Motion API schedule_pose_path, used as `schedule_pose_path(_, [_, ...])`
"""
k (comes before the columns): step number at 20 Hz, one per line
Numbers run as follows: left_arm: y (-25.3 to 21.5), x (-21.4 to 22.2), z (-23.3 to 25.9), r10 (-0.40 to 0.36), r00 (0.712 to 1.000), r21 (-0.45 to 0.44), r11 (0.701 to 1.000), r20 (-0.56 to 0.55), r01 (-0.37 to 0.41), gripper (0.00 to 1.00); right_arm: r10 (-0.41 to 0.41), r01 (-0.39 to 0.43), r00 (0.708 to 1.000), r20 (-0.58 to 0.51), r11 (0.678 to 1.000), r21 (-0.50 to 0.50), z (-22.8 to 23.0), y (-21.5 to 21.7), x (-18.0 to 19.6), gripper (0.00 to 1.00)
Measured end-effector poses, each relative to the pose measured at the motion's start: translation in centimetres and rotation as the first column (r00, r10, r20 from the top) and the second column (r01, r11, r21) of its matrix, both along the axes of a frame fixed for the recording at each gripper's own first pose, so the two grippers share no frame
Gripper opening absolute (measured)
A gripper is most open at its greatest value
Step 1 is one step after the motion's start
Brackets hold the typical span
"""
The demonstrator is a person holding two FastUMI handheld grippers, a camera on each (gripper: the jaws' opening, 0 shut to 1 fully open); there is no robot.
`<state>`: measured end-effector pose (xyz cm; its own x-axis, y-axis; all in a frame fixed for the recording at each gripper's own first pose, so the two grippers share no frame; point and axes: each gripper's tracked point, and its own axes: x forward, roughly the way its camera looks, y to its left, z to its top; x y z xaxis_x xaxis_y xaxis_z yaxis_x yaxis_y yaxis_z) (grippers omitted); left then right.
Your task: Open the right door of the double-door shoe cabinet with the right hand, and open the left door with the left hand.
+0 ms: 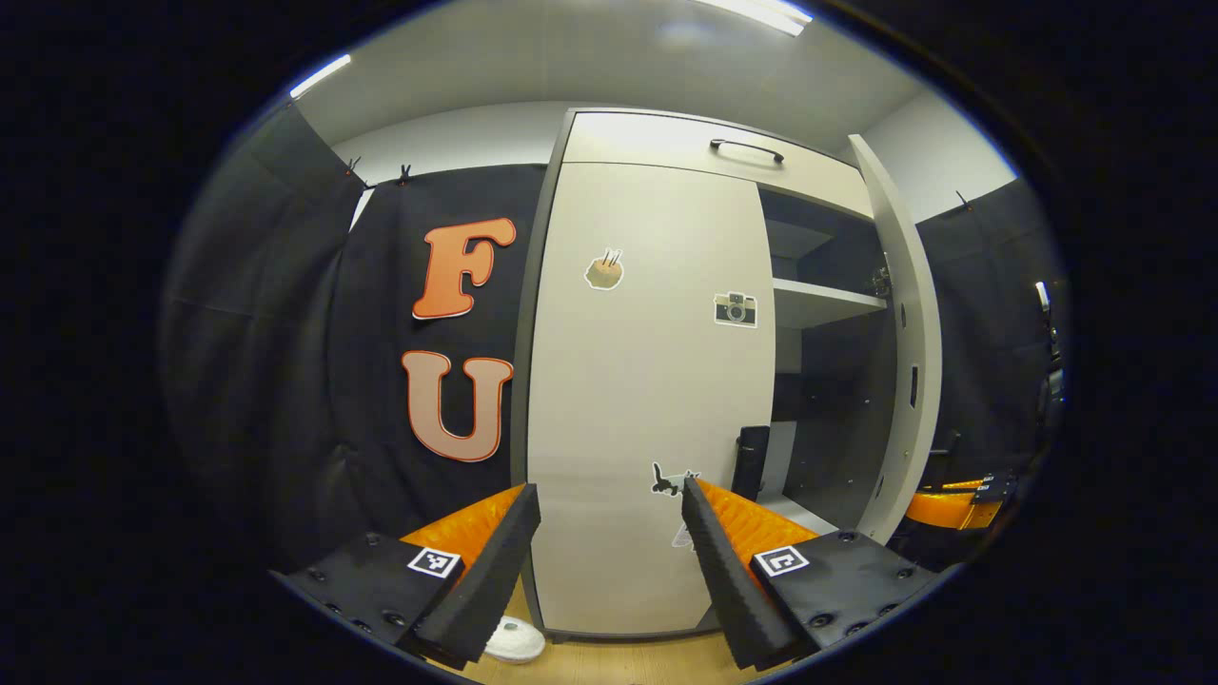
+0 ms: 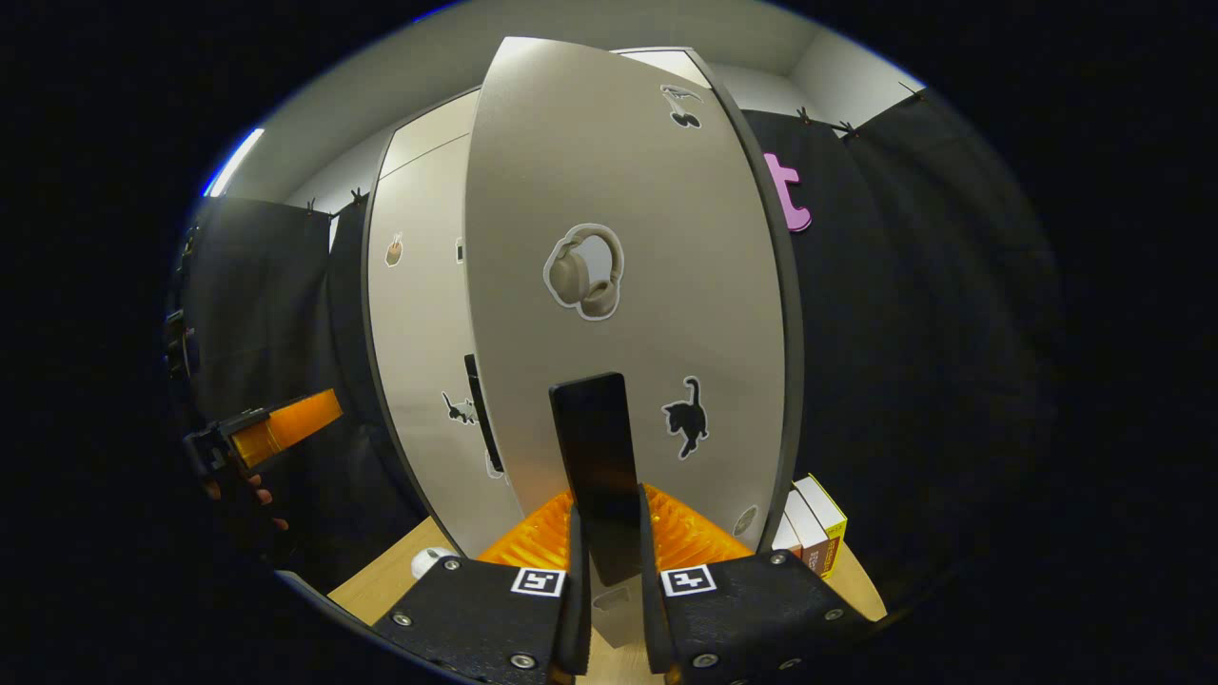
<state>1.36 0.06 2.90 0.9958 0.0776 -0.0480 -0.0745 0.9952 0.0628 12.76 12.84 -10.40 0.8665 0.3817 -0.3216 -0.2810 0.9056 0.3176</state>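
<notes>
Our right gripper (image 2: 609, 571) has its jaws clamped on the dark vertical handle (image 2: 599, 476) of the right door (image 2: 628, 238), one pad on each side of the bar. That door stands swung out from the shoe cabinet (image 1: 666, 143), so we judge the right half of the task well along and the left half not begun. To finish the swing well, we should let the gripper follow the door's arc around its hinge instead of pulling straight back, so the handle does not twist between the pads.

Our left gripper (image 1: 609, 561) has its jaws wide apart, holding nothing, and faces the left door (image 1: 647, 381), which sits closed. Its handle (image 2: 481, 409) is the dark bar on the edge nearest the opening. We judge the left gripper should shift toward that edge, straddle the bar and close squarely before pulling.

The left gripper view gives us the cabinet's open interior: a pale shelf (image 1: 823, 303), dark inner walls, and the right door edge-on. It also shows a white slipper (image 1: 514, 639) on the wooden floor (image 1: 618, 661) at the cabinet's foot. The right gripper view gives us the right door's outer face with its headphone sticker (image 2: 585, 271) and cat sticker (image 2: 687, 417), some books (image 2: 809, 533) low beside the door, and the left gripper held by a hand (image 2: 243, 490) well apart from the left door.
</notes>
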Motion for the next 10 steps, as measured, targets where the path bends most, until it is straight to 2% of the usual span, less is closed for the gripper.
schedule_pose_path(10, [-2.5,1.6,-0.9,-0.029,1.000,0.002,1.000,-0.010,0.029,0.96,-0.027,0.027,1.000,0.000,0.999,-0.020,-0.8,-2.9,-1.0,0.22])
